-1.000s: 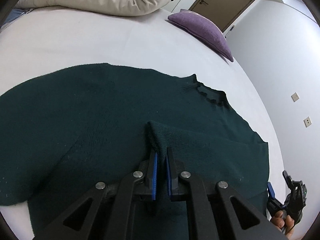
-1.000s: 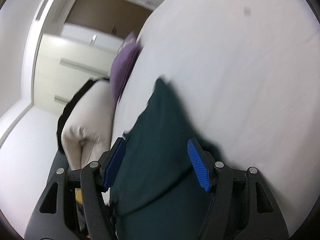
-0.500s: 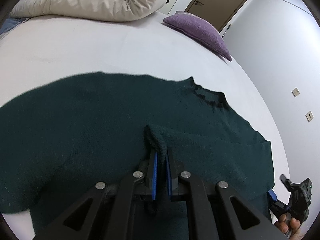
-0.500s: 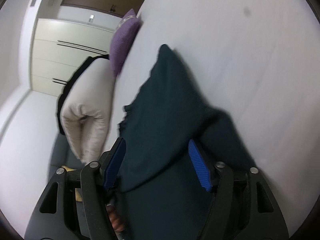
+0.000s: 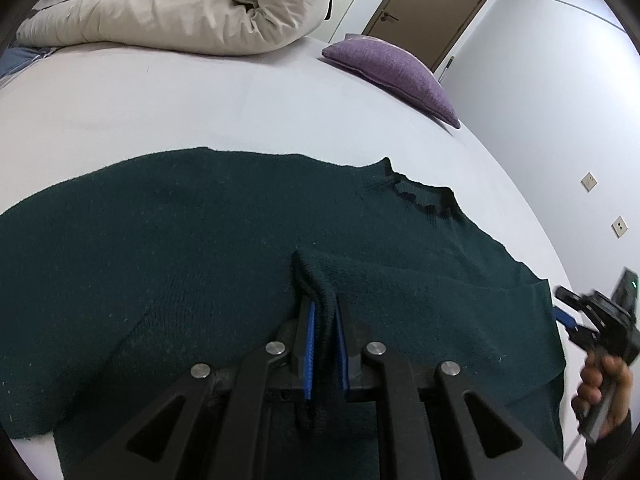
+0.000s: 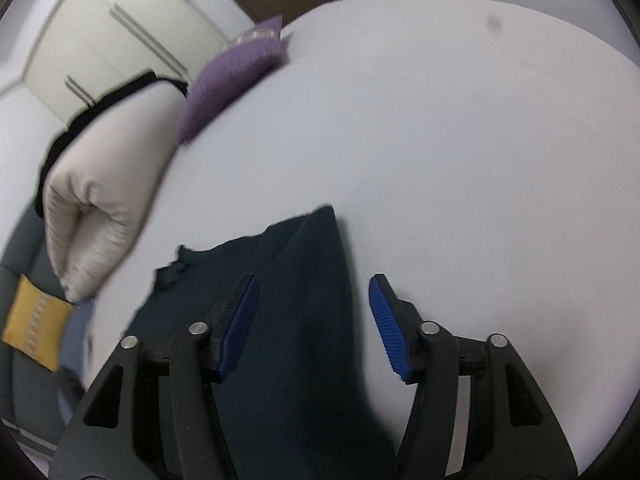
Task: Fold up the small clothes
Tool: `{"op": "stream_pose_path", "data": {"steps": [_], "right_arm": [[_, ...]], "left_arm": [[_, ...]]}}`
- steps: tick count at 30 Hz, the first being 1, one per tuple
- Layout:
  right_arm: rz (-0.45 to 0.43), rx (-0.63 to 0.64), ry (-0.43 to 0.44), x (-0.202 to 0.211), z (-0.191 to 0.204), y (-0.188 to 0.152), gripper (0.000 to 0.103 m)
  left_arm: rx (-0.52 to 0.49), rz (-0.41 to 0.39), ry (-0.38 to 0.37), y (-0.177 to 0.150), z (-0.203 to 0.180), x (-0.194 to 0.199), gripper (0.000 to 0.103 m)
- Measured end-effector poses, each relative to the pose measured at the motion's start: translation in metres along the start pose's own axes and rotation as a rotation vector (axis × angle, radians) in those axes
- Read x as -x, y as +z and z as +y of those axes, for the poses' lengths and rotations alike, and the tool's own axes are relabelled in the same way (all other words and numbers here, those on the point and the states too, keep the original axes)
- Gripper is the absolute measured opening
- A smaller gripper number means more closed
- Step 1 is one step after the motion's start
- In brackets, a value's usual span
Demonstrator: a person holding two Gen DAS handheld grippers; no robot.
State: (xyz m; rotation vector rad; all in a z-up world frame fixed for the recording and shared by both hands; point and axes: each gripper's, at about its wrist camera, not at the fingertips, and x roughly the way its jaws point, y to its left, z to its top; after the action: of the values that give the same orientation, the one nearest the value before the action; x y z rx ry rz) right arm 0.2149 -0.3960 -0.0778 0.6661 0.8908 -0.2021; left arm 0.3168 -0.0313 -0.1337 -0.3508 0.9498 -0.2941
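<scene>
The sweater lies flat on the bed. The left tool pinches its sleeve cuff, likely to fold it inward. Right tool, spread, hovers over the sweater's shoulder edge.

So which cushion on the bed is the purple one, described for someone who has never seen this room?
Start from the big white bed with the dark green sweater spread on it. At the far side lies a bulky rolled cream duvet; the purple cushion sits beside it, near the brown door. It is small, flat and knitted-looking, the only purple thing there.
</scene>
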Motion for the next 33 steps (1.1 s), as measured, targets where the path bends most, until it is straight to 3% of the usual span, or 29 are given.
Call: {"op": "stream_pose_path", "data": {"steps": [1,3,6,14,19,20,24,26,28,30,31,33], "right_arm": [[0.011,0.018,-0.022,-0.009,0.002,0.005,0.047],[0.049,0.067,-0.067,-0.031,0.007,0.010,0.027],[0.051,0.153,-0.163,-0.044,0.014,0.009,0.008],[-0.004,0.225,-0.218,-0.048,0.012,0.018,0.005],[0.012,0.126,-0.120,-0.041,-0.009,0.020,0.010],[0.015,0.118,-0.119,-0.031,-0.008,0.017,0.014],[-0.014,0.145,-0.043,0.016,0.006,-0.014,0.014],[0.037,0.237,-0.044,0.015,0.020,-0.034,0.014],[0.085,0.308,-0.107,0.000,0.020,-0.054,0.012],[0.040,0.324,-0.076,-0.003,0.008,-0.061,0.011],[0.032,0.290,-0.037,-0.003,0.000,-0.059,0.011],[0.034,0.232,0.001,0.001,-0.008,-0.053,0.010]], "left_arm": [[-0.005,-0.001,0.006,0.000,-0.001,0.000,0.013],[-0.018,-0.006,0.014,-0.001,-0.003,0.000,0.013],[-0.008,-0.005,0.000,-0.001,0.000,0.002,0.013],[0.000,-0.028,0.015,-0.008,0.002,0.005,0.012],[0.023,-0.015,-0.017,-0.005,0.007,0.004,0.012],[0.019,-0.016,-0.016,-0.005,0.007,0.004,0.012],[-0.001,-0.024,0.010,-0.005,0.002,0.003,0.012],[0.001,-0.026,0.006,-0.005,0.003,0.004,0.013],[0.024,-0.022,-0.020,-0.005,0.008,0.003,0.013],[0.049,-0.012,-0.047,-0.003,0.013,0.003,0.013],[0.060,-0.003,-0.064,-0.001,0.014,0.004,0.015],[0.060,0.017,-0.069,0.001,0.015,0.015,0.031]]}}
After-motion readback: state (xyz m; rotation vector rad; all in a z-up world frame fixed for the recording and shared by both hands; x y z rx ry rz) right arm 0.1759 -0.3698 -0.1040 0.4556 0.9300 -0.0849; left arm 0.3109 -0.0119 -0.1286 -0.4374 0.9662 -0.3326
